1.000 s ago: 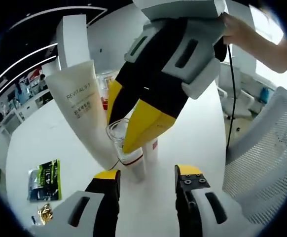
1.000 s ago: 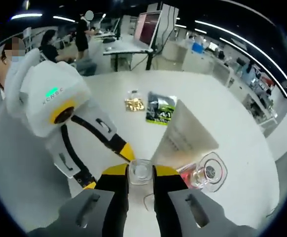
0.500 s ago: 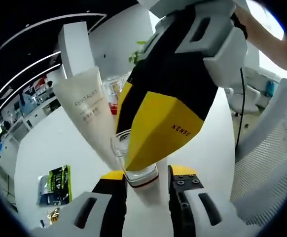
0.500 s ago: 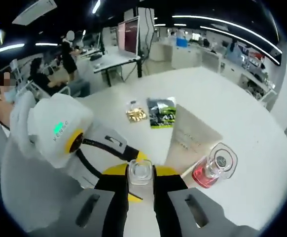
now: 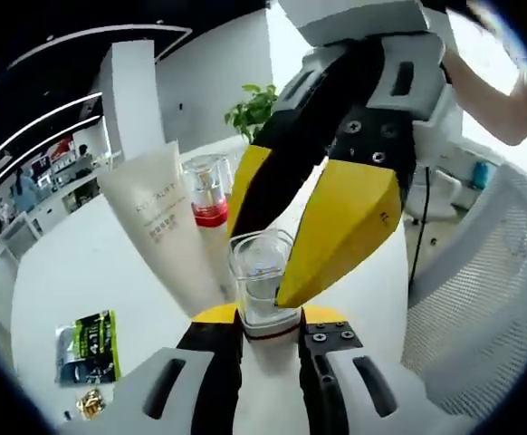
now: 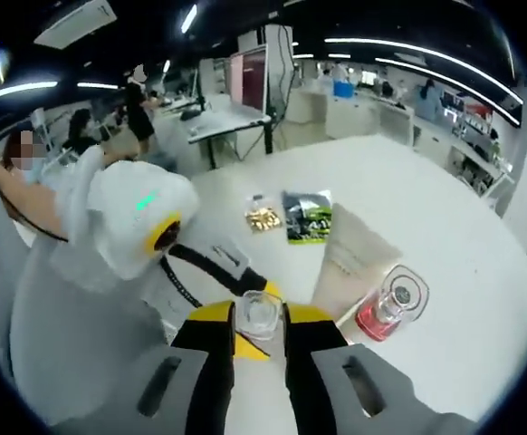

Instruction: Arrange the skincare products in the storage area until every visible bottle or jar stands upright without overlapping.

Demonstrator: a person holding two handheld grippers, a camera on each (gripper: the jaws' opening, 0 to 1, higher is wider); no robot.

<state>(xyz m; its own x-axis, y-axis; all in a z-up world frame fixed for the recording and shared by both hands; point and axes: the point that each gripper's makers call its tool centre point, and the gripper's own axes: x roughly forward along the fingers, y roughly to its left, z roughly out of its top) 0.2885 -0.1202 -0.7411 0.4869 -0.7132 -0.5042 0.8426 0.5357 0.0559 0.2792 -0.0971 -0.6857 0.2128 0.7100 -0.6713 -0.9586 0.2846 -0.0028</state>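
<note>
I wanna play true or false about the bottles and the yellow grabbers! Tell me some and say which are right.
1. Both grippers hold the same clear-capped bottle. True: the left gripper grips it lower down and the right gripper grips its cap.
2. The cream tube lies flat on the table. False: it stands up, leaning.
3. The bottle with the red band stands behind the held bottle in the left gripper view. True.
4. The green packet is inside the right gripper. False: it lies on the white table, farther away.
5. The left gripper is wide open. False: its jaws are closed on the bottle.
</note>
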